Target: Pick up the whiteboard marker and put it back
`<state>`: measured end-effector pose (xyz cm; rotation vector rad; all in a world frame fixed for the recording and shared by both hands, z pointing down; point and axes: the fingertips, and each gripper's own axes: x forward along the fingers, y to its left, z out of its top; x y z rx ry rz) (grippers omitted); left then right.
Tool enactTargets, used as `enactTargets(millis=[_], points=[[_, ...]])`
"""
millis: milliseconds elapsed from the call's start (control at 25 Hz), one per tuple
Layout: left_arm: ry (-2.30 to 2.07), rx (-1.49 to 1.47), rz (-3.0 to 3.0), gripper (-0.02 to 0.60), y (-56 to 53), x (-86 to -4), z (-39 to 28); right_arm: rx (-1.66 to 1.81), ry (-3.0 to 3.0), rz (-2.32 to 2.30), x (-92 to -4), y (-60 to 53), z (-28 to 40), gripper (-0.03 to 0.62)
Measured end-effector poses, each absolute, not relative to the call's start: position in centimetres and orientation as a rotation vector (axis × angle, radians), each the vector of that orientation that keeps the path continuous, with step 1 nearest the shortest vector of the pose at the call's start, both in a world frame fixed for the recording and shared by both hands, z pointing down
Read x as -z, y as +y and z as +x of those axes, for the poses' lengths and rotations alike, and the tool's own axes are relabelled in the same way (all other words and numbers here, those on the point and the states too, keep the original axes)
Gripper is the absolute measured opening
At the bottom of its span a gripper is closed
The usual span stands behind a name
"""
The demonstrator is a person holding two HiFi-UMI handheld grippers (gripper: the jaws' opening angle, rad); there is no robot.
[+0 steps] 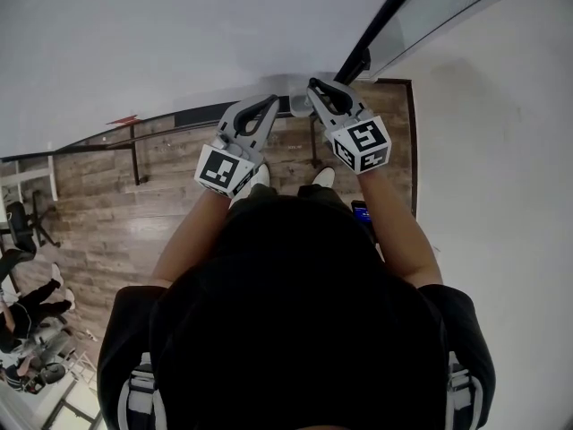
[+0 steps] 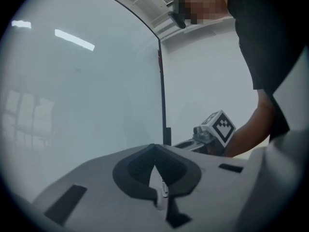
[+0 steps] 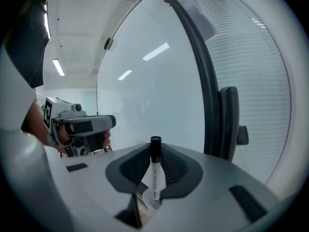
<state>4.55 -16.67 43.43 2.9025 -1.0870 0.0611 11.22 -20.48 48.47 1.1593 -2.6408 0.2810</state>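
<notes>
Textured right-tool pads around slim black-capped marker

The big whiteboard stands right in front of both grippers, so there is no way forward. The left gripper and the right gripper are side by side with a small gap between them. The whiteboard marker pokes out past the right jaws toward the board. On the right, the board's black frame and a dark clip on it block the way, with window blinds behind. There is open room to the left along the board, and down toward the wood floor
</notes>
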Motion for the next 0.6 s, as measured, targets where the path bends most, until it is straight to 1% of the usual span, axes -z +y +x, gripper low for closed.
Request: enactTargets(millis=[280,600], points=[[-1.067,-0.101,2.900,0.003,-16.8,-42.2,4.5,-0.253,-2.702,1.149,-44.4,-19.8,11.2,0.063],[-1.029,-0.062,2.939,0.003,-15.4,-40.0,5.0,-0.213,-2.760,1.109,-40.8,-17.6,12.1,0.063]])
